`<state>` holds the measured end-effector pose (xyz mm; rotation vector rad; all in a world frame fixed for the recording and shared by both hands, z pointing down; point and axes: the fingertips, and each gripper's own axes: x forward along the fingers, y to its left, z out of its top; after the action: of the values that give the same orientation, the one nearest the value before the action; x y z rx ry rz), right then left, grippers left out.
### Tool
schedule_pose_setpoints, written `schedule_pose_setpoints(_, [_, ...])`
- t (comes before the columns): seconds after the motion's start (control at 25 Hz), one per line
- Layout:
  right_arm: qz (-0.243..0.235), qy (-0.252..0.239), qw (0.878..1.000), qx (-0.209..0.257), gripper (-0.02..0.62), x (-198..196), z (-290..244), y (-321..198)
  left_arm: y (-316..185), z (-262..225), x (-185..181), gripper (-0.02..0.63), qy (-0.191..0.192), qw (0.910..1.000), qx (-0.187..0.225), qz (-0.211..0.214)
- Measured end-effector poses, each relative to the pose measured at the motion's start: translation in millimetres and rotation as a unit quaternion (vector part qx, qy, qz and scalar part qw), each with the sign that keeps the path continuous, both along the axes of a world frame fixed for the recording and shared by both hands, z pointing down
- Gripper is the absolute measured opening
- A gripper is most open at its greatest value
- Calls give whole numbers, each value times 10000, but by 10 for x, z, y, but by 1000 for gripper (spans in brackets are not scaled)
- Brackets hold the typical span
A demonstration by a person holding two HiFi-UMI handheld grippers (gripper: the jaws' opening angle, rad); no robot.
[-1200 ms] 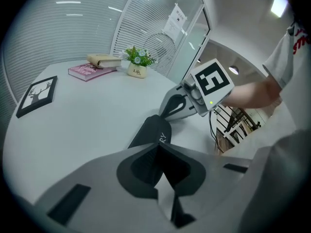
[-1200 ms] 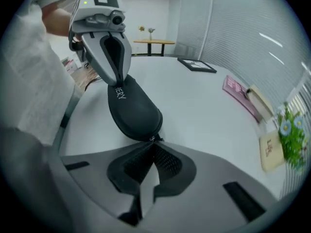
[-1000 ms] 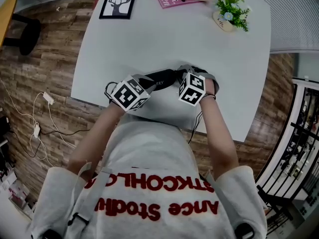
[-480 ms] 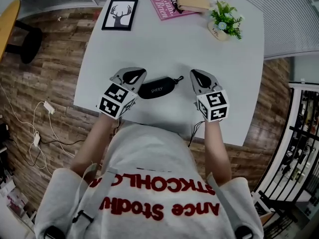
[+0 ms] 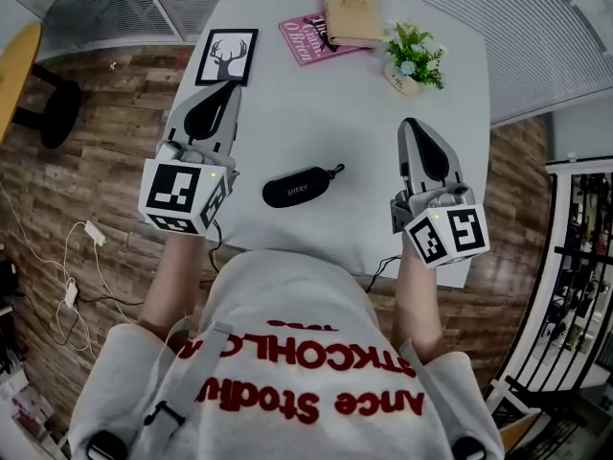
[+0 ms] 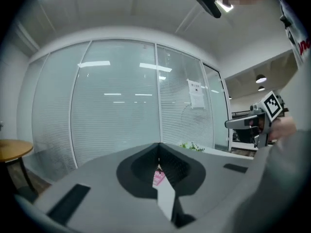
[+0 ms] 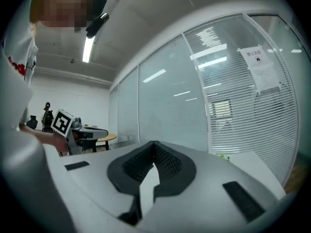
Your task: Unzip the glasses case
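Note:
The black glasses case [image 5: 299,187] lies closed on the white table [image 5: 326,94], its zip pull [image 5: 337,171] at the right end. Neither gripper touches it. My left gripper [image 5: 227,88] is held high to the case's left, jaws shut and empty. To the right of the case, my right gripper [image 5: 410,125] is also raised, shut on nothing. In the left gripper view the shut jaws [image 6: 158,147] point level at a glass wall, with the right gripper [image 6: 262,118] at the right edge. The right gripper view shows its closed jaws [image 7: 154,144] and the left gripper [image 7: 73,127] at the left.
At the table's far end stand a framed deer picture [image 5: 227,57], a pink book [image 5: 305,38], a tan box [image 5: 354,15] and a small potted plant [image 5: 412,57]. A round wooden table [image 5: 14,51] is at the far left. Cables [image 5: 81,247] lie on the wooden floor.
Both grippers have lifted away from the ends of the case, spread apart and swung up to point level. The case stays on the table, untouched.

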<state>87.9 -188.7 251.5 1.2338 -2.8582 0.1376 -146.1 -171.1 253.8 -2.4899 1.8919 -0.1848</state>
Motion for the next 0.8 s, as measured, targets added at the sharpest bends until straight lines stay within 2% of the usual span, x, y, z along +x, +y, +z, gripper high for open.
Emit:
schedule_pose_setpoints(0.16, [179,-101,9992,347,15,40,-292,39,19,-300,-50,7,13,9993,358,-120])
schedule_pose_setpoints(0.44, [506,-131,9960,721,15,216,-550,28,60,-569,-166,8,167,9969,711,-298])
schedule_pose_setpoints(0.8, [616,-212,9939,884,15,259,-649,43,44,-628,-229,8,232,9955,822,-406])
